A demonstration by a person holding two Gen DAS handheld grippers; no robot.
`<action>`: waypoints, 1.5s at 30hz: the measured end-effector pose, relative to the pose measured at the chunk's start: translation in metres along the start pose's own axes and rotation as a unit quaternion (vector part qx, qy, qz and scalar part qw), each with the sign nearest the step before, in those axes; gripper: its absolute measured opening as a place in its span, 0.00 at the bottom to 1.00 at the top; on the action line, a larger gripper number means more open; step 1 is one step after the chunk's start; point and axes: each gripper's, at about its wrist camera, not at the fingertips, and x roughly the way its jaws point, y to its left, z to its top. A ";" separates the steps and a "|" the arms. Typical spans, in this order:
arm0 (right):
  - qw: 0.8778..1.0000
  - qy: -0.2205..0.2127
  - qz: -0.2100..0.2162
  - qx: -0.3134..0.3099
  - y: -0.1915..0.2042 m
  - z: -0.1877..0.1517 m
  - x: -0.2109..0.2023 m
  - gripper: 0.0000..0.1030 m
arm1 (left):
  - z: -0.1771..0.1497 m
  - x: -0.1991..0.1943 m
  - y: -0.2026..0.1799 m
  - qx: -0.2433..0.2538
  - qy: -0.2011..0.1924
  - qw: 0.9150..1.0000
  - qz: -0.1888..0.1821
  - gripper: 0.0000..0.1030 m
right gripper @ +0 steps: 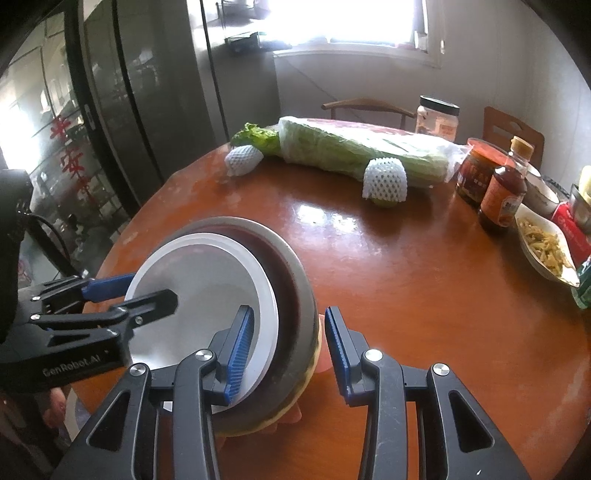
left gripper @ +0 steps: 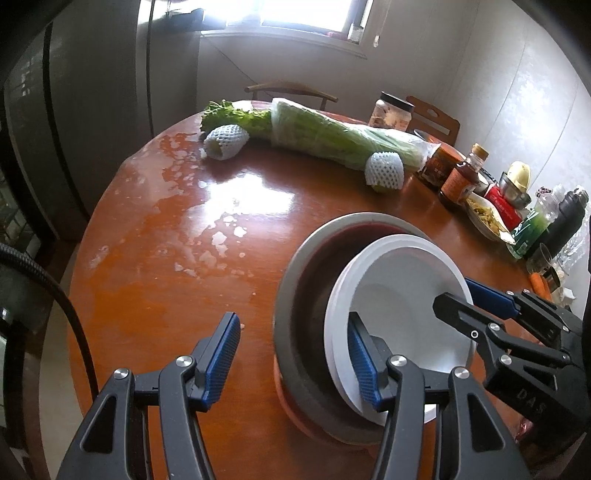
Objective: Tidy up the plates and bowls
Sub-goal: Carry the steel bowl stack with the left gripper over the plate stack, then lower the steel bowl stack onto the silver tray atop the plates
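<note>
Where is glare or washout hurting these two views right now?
Left wrist: window blown out; glare patches on the table left of the stack. Right wrist: window also white; smaller reflection mid-table; white bowl stays readable. Fisheye bends both views' edges.

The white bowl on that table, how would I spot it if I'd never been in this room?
Start at the round reddish wooden table. On its near edge sits a stack of dishes inside a wide grey bowl. The white bowl is the top piece, tilted, the only bright white dish there, with both tools' jaws straddling its rim.
</note>
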 end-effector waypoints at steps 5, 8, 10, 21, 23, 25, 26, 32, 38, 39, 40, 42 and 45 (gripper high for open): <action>1.000 0.003 -0.003 0.002 -0.001 0.000 0.002 0.46 | -0.003 0.000 0.003 -0.005 0.004 1.000 -0.004 0.56; 1.000 0.004 -0.003 0.004 -0.002 -0.001 0.002 0.49 | -0.004 0.002 0.006 -0.009 0.006 1.000 -0.006 0.58; 1.000 0.006 -0.001 0.006 -0.002 -0.002 0.003 0.49 | -0.004 0.005 0.006 -0.009 0.010 1.000 -0.007 0.59; 0.999 0.024 0.029 0.017 -0.002 -0.005 0.013 0.49 | -0.007 0.021 -0.005 0.000 0.035 0.999 -0.031 0.59; 0.999 0.024 0.032 0.018 -0.002 -0.005 0.014 0.49 | -0.007 0.022 -0.007 0.002 0.039 0.998 -0.041 0.59; 0.999 0.024 0.034 0.017 -0.003 -0.005 0.015 0.49 | -0.007 0.024 -0.011 0.006 0.039 0.998 -0.042 0.59; 0.999 0.023 0.035 0.017 -0.003 -0.005 0.015 0.49 | -0.006 0.024 -0.012 0.008 0.036 0.998 -0.041 0.59; 0.999 0.018 0.042 0.019 -0.008 -0.007 0.015 0.48 | -0.002 0.027 -0.016 0.011 0.035 0.998 -0.043 0.58; 0.999 0.015 0.042 0.026 -0.016 -0.007 0.014 0.48 | 0.002 0.032 -0.026 0.017 0.037 0.998 -0.043 0.58; 0.999 0.014 0.041 0.028 -0.018 -0.007 0.014 0.48 | 0.003 0.033 -0.028 0.019 0.037 0.998 -0.044 0.58; 0.999 0.014 0.040 0.029 -0.020 -0.007 0.014 0.48 | 0.004 0.034 -0.030 0.021 0.037 0.998 -0.044 0.58; 0.999 0.014 0.038 0.033 -0.025 -0.008 0.012 0.48 | 0.005 0.036 -0.034 0.024 0.038 0.998 -0.046 0.58; 0.999 0.013 0.036 0.037 -0.032 -0.008 0.011 0.48 | 0.008 0.039 -0.041 0.029 0.039 0.998 -0.047 0.58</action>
